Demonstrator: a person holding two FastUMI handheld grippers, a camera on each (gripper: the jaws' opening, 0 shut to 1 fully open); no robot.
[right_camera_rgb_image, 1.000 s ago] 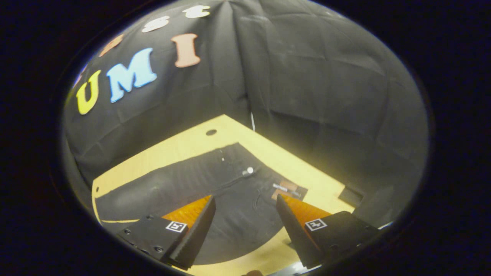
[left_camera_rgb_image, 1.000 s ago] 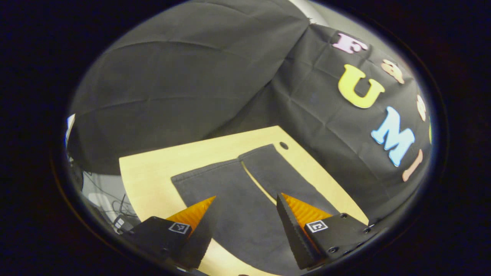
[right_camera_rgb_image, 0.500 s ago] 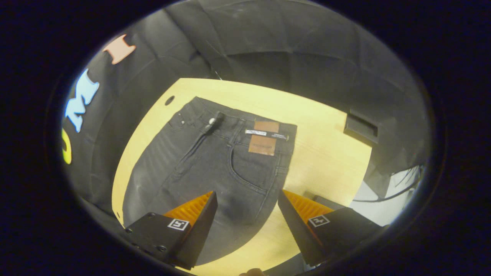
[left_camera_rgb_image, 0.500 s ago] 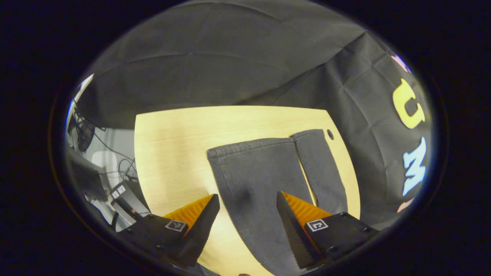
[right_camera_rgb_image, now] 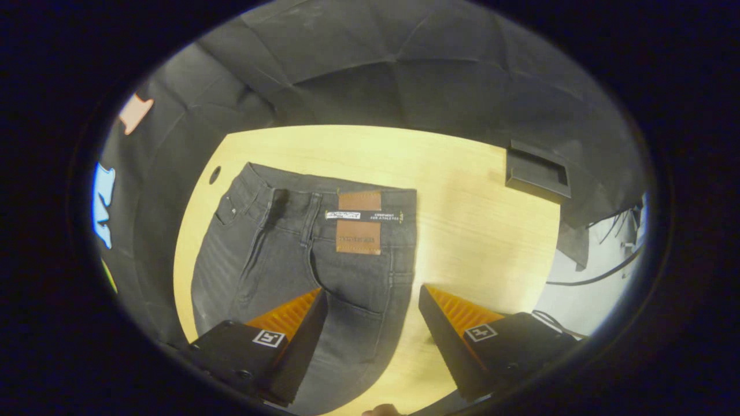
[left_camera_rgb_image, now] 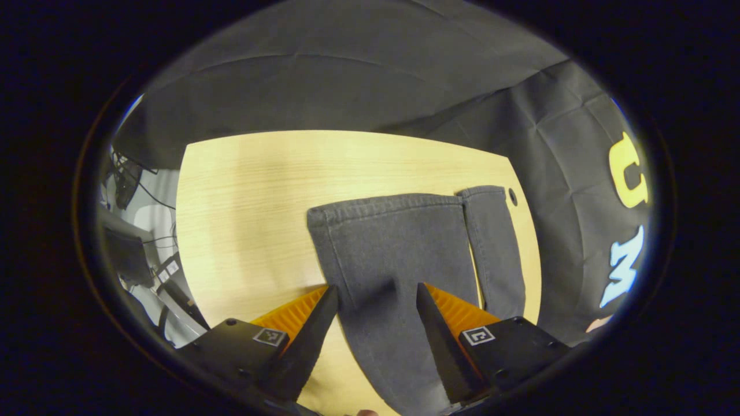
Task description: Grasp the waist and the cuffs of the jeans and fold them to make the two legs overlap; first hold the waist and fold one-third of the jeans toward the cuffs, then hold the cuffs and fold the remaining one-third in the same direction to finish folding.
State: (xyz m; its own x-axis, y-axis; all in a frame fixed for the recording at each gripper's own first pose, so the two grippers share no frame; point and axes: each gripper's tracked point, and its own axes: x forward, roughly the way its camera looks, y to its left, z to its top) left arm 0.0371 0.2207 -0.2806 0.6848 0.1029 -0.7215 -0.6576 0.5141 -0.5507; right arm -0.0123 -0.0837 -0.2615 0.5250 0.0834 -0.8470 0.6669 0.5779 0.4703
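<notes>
Jeans (left_camera_rgb_image: pixel 399 254) nearer than before, left gripper (left_camera_rgb_image: pixel 376 300) and right gripper (right_camera_rgb_image: pixel 373 300) both released.

Sharp, evenly lit, fisheye-bent edges

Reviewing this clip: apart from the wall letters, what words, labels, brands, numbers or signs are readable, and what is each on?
Strip across the brown patch at the waist of the jeans: printed words, too small to read.
Square markers on the right tool and the left tool: patterns, no words.
No other text.
</notes>
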